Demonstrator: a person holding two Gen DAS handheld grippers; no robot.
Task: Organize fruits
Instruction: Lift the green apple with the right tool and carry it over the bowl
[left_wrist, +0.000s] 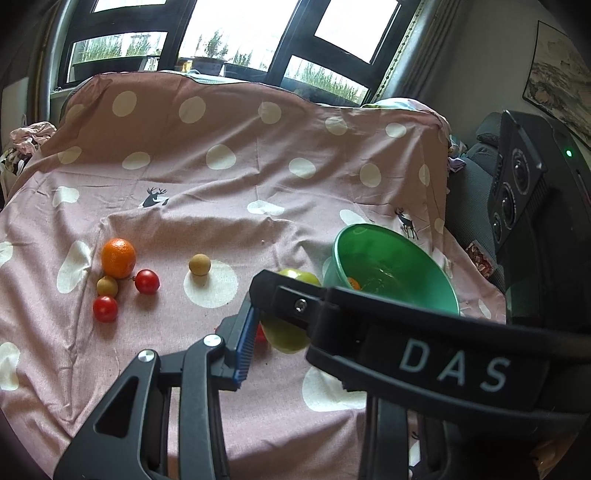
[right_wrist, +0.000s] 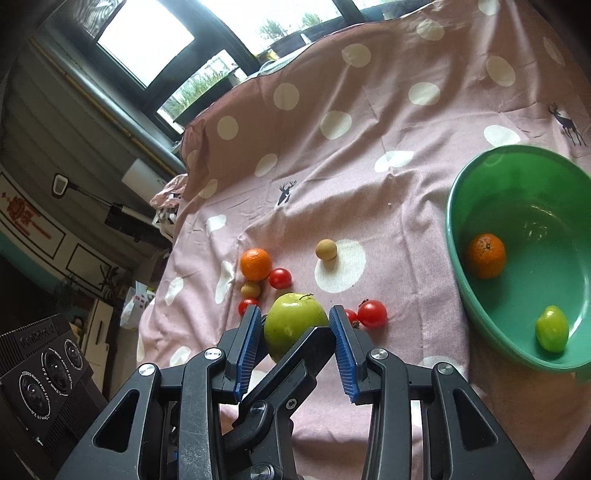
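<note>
My right gripper (right_wrist: 295, 332) is shut on a green apple (right_wrist: 293, 321) and holds it above the pink spotted cloth (right_wrist: 369, 166). In the left wrist view the right gripper's body crosses in front of my left gripper, and the apple (left_wrist: 291, 336) shows beside my left finger (left_wrist: 245, 343). A green bowl (right_wrist: 458, 236) at the right holds an orange (right_wrist: 485, 255) and a small green fruit (right_wrist: 551, 328). On the cloth lie an orange (left_wrist: 118, 257), cherry tomatoes (left_wrist: 147, 281), (left_wrist: 105, 308) and two tan round fruits (left_wrist: 199, 264), (left_wrist: 107, 285).
Another cherry tomato (right_wrist: 372, 314) lies right of the apple. The cloth's right edge drops off near the bowl (left_wrist: 443, 288). A dark chair (left_wrist: 476, 177) stands to the right. A window (left_wrist: 221, 37) is behind.
</note>
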